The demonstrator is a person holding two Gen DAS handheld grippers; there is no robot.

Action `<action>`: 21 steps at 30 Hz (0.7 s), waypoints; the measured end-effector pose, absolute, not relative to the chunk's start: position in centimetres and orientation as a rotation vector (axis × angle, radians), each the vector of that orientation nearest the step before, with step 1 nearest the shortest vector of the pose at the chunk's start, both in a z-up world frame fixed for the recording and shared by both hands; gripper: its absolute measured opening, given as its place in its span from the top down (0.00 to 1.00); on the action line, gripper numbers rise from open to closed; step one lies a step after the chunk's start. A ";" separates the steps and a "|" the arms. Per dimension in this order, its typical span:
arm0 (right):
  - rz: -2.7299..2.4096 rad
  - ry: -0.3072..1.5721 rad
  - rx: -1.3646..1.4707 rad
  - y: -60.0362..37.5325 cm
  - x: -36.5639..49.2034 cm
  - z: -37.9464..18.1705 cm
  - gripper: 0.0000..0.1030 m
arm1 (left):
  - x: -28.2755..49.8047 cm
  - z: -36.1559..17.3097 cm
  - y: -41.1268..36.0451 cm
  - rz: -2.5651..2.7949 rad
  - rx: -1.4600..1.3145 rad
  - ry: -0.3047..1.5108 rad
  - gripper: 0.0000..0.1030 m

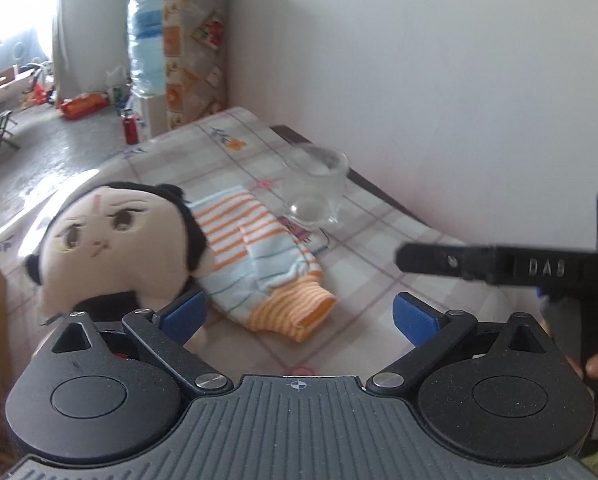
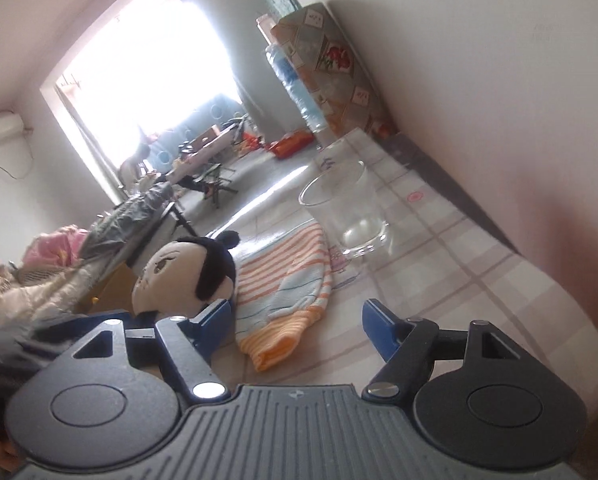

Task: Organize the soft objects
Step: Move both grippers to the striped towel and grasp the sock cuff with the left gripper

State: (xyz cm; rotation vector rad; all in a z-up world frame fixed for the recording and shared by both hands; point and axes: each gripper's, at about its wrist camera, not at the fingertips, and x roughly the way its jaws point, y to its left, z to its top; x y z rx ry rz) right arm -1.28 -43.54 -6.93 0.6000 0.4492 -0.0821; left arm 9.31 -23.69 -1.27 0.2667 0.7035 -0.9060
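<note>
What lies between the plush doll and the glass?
The striped sock lies between plush doll and glass, overlapped by the doll's head; both wrist views show it.

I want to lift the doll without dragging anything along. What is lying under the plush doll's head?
The plush doll lies with its head over one end of the striped sock, which rests on the checked tablecloth. How far the sock extends beneath is covered.
</note>
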 end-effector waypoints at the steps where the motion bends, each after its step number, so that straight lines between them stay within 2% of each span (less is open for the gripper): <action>1: -0.057 0.451 0.620 -43.9 -0.8 -7.1 0.29 | 9.5 -1.8 -24.4 -0.914 0.291 0.718 0.06; 3: -0.015 0.459 0.645 -44.3 0.4 -7.4 0.35 | 9.8 -2.8 -25.9 -0.916 0.348 0.745 0.10; 7: 0.026 0.493 0.650 -44.1 3.2 -8.0 0.43 | 10.4 -4.4 -28.0 -0.919 0.432 0.784 0.27; 10: 0.037 0.516 0.636 -43.8 4.6 -8.6 0.47 | 10.8 -5.4 -28.9 -0.903 0.478 0.795 0.36; 13: 0.036 0.536 0.632 -43.8 5.4 -9.3 0.59 | 11.2 -6.3 -29.7 -0.881 0.517 0.810 0.46; 14: 0.033 0.543 0.634 -43.9 5.7 -9.5 0.69 | 11.4 -6.7 -29.9 -0.872 0.523 0.821 0.48; 15: 0.027 0.549 0.635 -44.0 5.8 -9.8 0.74 | 11.6 -6.9 -30.0 -0.865 0.518 0.826 0.54; 17: 0.015 0.558 0.631 -44.1 5.8 -10.2 0.75 | 11.8 -6.8 -29.8 -0.865 0.507 0.819 0.60; 19: 0.010 0.556 0.633 -44.2 5.5 -10.4 0.76 | 11.8 -6.6 -29.8 -0.873 0.502 0.824 0.77; 21: 0.009 0.551 0.638 -44.2 4.9 -10.4 0.76 | 11.8 -6.6 -29.5 -0.879 0.478 0.841 0.86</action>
